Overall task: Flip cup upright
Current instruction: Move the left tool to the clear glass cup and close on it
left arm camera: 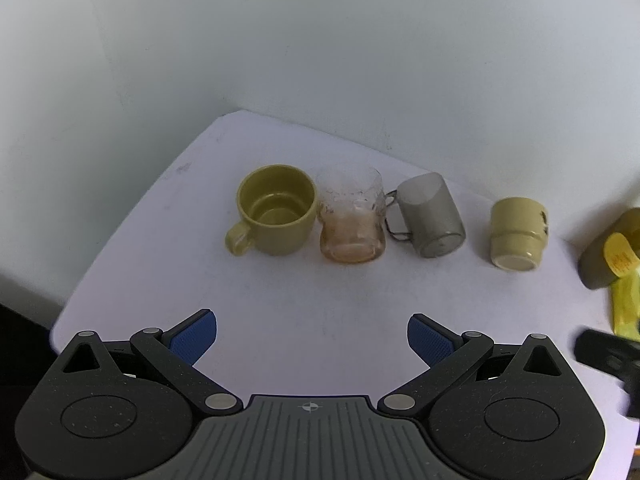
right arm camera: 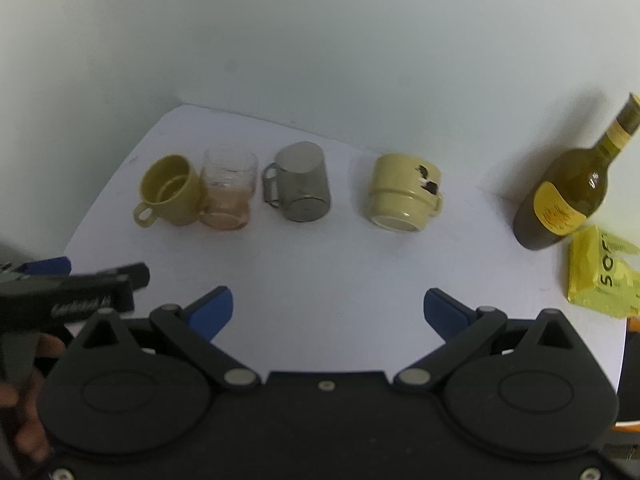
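Not started: pale-yellow ceramic mug (right arm camera: 404, 194) and grey metal mug (right arm camera: 301, 182) inverted near table's (right arm camera: 320, 264) back edge (both grippers (left arm camera: 312, 338) (right arm camera: 328, 312) wide, empty).

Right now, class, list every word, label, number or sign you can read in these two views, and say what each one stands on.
"SOF": large dark letters on the yellow packet; the word is cut off, and the smaller print is unreadable.
Yellow label on the olive bottle: dark print, too blurred to read.
Left gripper body: pale lettering, too blurred to read.
Left gripper's housing, left wrist view: a small crosshair sign, no text.
The cups show no readable text.
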{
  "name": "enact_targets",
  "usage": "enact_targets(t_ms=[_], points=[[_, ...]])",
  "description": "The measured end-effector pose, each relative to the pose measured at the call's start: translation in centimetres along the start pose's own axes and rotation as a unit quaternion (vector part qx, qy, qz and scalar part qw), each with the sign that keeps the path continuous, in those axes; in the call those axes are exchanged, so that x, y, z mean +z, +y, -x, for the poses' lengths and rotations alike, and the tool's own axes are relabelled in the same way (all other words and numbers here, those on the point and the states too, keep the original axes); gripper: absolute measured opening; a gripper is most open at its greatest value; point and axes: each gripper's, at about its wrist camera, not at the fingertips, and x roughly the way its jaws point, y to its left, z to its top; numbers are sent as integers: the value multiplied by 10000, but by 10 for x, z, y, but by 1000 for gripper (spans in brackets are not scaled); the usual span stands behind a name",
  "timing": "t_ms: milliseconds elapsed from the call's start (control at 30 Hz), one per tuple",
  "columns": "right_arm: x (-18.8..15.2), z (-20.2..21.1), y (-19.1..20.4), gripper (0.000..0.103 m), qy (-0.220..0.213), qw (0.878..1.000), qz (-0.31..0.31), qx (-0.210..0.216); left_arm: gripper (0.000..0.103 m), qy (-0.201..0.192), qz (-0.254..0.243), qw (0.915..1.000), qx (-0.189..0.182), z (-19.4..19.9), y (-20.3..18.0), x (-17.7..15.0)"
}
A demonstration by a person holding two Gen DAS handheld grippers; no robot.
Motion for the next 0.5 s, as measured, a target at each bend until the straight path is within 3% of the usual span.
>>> enact_targets(t_ms=[233,300,500], points=[[-6,-6,-31,103,177,9990,-315,-248,101,-62,-404,9992,-32,-61,-23,23],[-8,-6,-38,103,204,9987,-358,-304,85,-23,-432,9989,-207,-77,-28,28],[-15,0,-68,103,256,9961,-581,-620,74,65,-433,9989,-161,-124,-44,41]])
